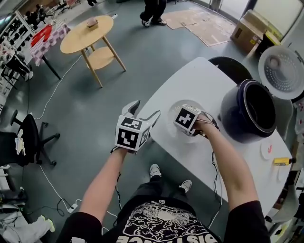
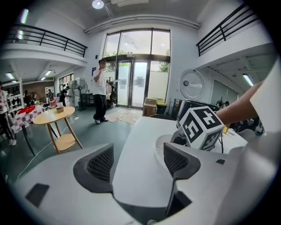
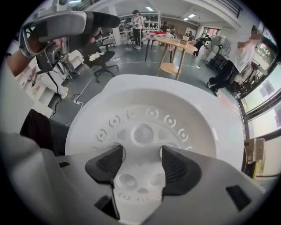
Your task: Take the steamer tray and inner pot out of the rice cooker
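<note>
The white steamer tray lies low over the near part of the white table. My right gripper points straight down into it. Its jaws stand wide, with the tips in the two openings beside the tray's centre hole, shut on the strip between them. The dark blue rice cooker stands to the right with its lid raised. The inner pot sits inside it. My left gripper hangs open and empty just off the table's left edge.
A dark chair stands behind the table. A small yellow item lies at the table's right end. On the floor are a round wooden table, an office chair, cardboard boxes and cables. A person stands far off.
</note>
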`<state>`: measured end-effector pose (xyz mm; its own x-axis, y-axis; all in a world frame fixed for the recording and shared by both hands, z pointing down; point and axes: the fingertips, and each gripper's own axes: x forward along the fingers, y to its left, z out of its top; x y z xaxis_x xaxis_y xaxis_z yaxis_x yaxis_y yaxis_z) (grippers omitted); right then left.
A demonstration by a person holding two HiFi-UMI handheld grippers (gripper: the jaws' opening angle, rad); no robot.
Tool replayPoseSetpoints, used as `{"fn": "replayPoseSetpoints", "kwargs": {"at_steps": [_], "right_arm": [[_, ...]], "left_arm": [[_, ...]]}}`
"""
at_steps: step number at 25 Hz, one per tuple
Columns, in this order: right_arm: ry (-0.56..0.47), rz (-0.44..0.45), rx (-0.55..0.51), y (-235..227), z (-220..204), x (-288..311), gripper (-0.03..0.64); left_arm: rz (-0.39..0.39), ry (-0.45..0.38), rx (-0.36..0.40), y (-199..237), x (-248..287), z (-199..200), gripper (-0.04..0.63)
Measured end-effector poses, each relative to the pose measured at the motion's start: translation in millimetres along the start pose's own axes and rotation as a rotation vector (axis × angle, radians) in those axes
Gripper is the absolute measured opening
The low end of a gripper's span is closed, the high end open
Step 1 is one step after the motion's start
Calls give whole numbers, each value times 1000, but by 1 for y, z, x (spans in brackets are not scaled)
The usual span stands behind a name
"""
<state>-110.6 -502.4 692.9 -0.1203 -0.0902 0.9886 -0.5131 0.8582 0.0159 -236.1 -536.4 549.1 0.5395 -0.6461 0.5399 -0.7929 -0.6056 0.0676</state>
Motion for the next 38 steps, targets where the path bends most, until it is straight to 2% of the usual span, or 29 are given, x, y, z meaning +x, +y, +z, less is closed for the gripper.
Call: {"fn": "replayPoseSetpoints", "kwargs": {"at_steps": [8,12,15,19,24,29,34,38], "right_arm": [[24,4,25,-5,1,5,281],[2,-26,53,-14,18,-12,278],[-39,-61,106,-22,17,-42,278],[-149,-129,189,-18,7,-101,275],[-244,-287,303,-30,-24,-173,255],[-312,-301,419,-12,-85,-229,253],[-326,-450,479,-19,-142,-278,253],[-366,-509,576,-18,-188,-305,255]], "left_arm": [[-54,16,22,9,18,1,348],[-75,-2,33,27,19,25,348],[-108,-25,49,19,21,47,348],[-162,-64,89,-17,8,77,348],[-262,-150,162,-65,5,128,348],[-356,-174,224,-140,3,158,348],[-460,-191,288,-198,6,178,348],[-514,-202,319,-233,12,188,348]]}}
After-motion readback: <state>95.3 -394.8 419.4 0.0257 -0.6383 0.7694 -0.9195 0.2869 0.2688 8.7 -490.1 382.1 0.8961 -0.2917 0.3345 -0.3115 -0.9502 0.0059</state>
